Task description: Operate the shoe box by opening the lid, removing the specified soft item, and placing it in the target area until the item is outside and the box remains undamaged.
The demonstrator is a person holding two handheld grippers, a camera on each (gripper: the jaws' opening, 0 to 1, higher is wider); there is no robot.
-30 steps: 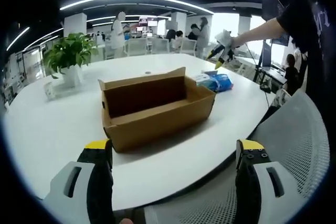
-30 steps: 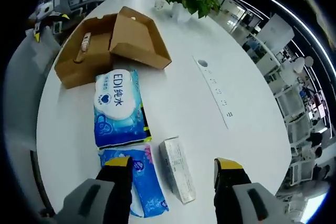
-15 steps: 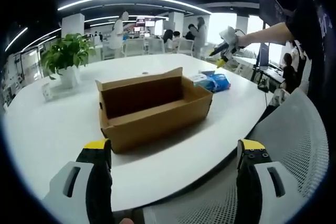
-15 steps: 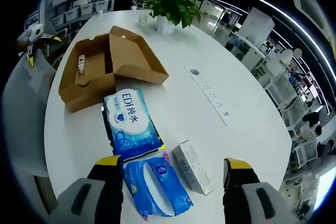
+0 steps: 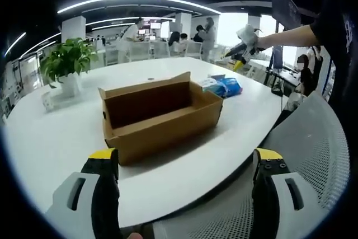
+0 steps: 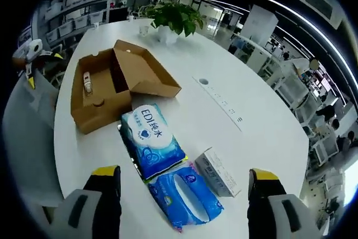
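left gripper: jaws spread wide, nothing between them, hanging over the counter edge.
right gripper: jaws spread, empty, held high above the packs; also seen far right in the left gripper view, on the person's outstretched arm.
shoe box: straight ahead of the left gripper, lid open and standing up at the far side; in the right gripper view it sits ahead and to the left, lid flopped toward the counter.
box contents: a small pale item lies on the box floor (too small to tell what it is).
soft items: wet wipes pack just ahead of the right gripper, touching the near end of the box or nearly so; blue tissue pack lies between the right jaws, closest to the camera.
other: small white carton beside the tissue pack; potted plant beyond the box.
step judged: soft packs look already out; release/retreat phase, probably.
how to do well: keep both grippers clear of the cardboard walls, lift straight away, don't snag the lid hinge (thin card, tears easily).
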